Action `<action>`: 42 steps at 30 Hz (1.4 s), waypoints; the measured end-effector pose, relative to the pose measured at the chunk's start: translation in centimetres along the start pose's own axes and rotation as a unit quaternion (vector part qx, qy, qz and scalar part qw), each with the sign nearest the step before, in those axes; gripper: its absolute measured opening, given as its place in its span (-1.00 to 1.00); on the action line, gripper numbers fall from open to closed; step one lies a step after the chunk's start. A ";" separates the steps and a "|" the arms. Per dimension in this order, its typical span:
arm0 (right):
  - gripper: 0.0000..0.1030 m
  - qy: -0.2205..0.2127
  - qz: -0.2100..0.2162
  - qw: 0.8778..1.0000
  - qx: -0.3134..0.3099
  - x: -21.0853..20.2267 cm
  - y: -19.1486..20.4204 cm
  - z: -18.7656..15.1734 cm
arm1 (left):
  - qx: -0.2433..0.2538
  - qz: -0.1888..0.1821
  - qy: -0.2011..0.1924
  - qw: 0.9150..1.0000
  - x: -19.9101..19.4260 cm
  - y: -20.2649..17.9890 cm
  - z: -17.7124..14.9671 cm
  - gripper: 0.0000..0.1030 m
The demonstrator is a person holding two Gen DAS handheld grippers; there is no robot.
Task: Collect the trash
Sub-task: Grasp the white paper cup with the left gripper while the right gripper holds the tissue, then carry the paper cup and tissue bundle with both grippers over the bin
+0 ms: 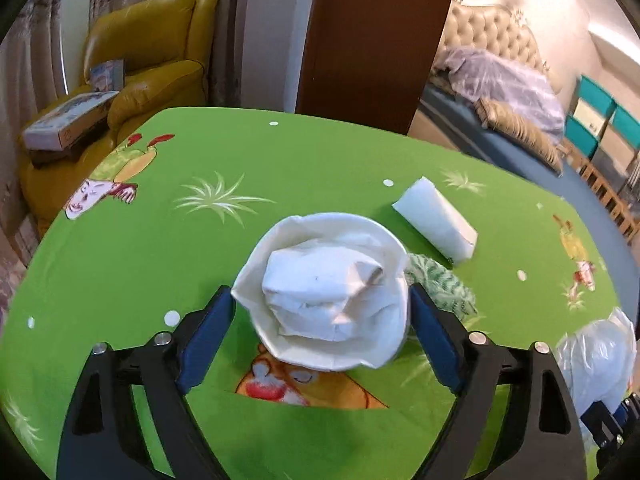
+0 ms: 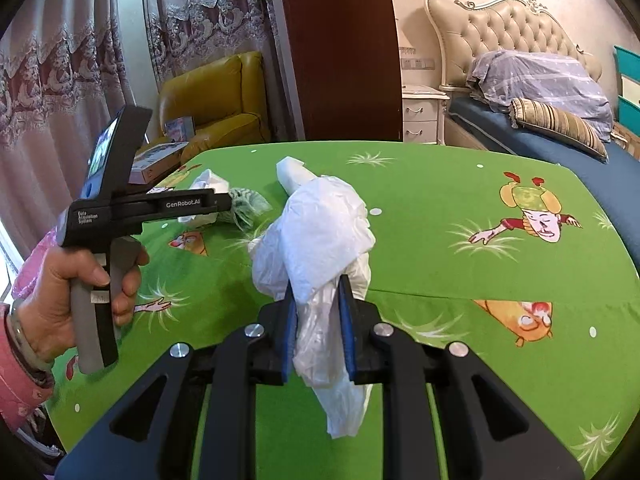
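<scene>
Green cloth: a bright green cartoon-print tablecloth (image 1: 320, 152) covers the table and carries all the trash.
Left gripper: the left gripper (image 1: 320, 312) stands fairly wide, its blue pads (image 1: 204, 340) on either side of a crumpled white paper cup (image 1: 320, 292); both pads sit right at the rim, and whether they press on it cannot be told.
Paper cup: it sits on the cloth with a wad of white paper (image 1: 324, 292) stuffed inside.
Green patterned wrapper: a crumpled green-and-white wrapper (image 1: 440, 284) lies just beside the cup, partly hidden by it and by the right-hand finger.
White roll: a rolled white paper piece (image 1: 436, 220) lies on the cloth, a little beyond the cup and apart from it.
Right gripper: the right gripper (image 2: 318, 312) is clamped narrow on a thin white plastic bag (image 2: 320, 232), which bunches up above the pads and hangs out below them.
Person: a hand (image 2: 68, 296) in a pink sleeve (image 2: 20, 380) grips the handle of the left gripper, seen from the right wrist camera.
Surroundings: a yellow leather armchair (image 1: 152, 48) with boxes stands behind the table; a bed with a tufted headboard (image 2: 504, 28) lies off to the other side.
</scene>
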State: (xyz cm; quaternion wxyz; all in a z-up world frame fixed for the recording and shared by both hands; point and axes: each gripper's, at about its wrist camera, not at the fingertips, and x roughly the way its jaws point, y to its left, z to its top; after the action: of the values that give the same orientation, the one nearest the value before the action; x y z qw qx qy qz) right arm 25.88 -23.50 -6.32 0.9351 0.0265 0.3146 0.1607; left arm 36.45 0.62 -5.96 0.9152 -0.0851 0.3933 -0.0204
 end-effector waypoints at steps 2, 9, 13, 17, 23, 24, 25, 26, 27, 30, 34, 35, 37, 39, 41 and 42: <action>-0.64 -0.001 0.000 1.000 0.002 -0.1 0.0 -0.1 | 0.013 -0.004 -0.017 1.000 -1.1 -0.2 -0.8 0.55; -0.64 0.007 -0.002 1.000 0.008 -0.3 0.3 -0.7 | 0.072 -0.003 -0.058 0.996 -7.0 -1.2 -4.7 0.55; -0.63 0.015 -0.005 1.000 0.009 -0.7 1.0 -1.4 | 0.093 0.003 -0.063 0.994 -10.0 -0.8 -6.9 0.56; -0.63 0.018 0.001 1.000 0.016 -1.5 1.5 -2.4 | 0.099 0.014 -0.066 0.993 -12.3 0.1 -9.3 0.56; -0.63 0.017 0.003 1.000 -0.001 -3.1 3.3 -3.6 | 0.087 0.026 -0.065 0.994 -14.1 1.8 -12.4 0.57; -0.63 0.016 0.006 1.000 -0.003 -3.4 3.5 -3.8 | 0.088 0.026 -0.066 0.994 -14.3 2.1 -12.8 0.57; -0.63 0.015 0.010 1.000 -0.005 -3.7 3.8 -4.1 | 0.090 0.028 -0.068 0.993 -14.7 2.2 -13.2 0.57; -0.63 0.016 0.012 1.000 -0.006 -3.8 4.1 -4.2 | 0.092 0.032 -0.071 0.993 -15.1 2.2 -13.6 0.57; -0.63 0.017 0.013 1.000 -0.007 -4.0 4.4 -4.5 | 0.092 0.033 -0.073 0.992 -15.3 2.3 -14.0 0.57; -0.63 0.028 0.017 0.999 -0.016 -3.8 5.3 -5.4 | 0.092 0.028 -0.079 0.992 -16.3 2.7 -14.7 0.57; -0.63 0.031 0.018 0.999 -0.024 -3.7 6.3 -6.0 | 0.100 0.032 -0.086 0.991 -17.2 2.7 -15.5 0.57; -0.63 0.031 0.019 0.999 -0.025 -3.8 6.5 -6.0 | 0.102 0.032 -0.086 0.991 -17.2 2.8 -15.7 0.57; -0.63 0.030 0.020 0.999 -0.029 -4.0 6.8 -6.0 | 0.101 0.033 -0.086 0.991 -17.3 3.1 -15.9 0.57; -0.63 0.030 0.019 0.999 -0.034 -4.0 7.2 -6.1 | 0.100 0.033 -0.085 0.991 -17.5 3.5 -16.2 0.57; -0.63 0.029 0.019 0.999 -0.039 -4.1 7.6 -6.2 | 0.097 0.034 -0.084 0.991 -17.7 3.9 -16.3 0.57; -0.63 0.029 0.020 0.999 -0.041 -4.1 7.7 -6.2 | 0.096 0.034 -0.084 0.991 -17.7 4.1 -16.4 0.57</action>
State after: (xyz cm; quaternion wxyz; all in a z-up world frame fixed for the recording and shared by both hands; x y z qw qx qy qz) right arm 16.97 -17.81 -7.74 0.9225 -0.0102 0.3345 0.1924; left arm 12.21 4.25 -5.06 0.9491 0.0151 0.3140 -0.0195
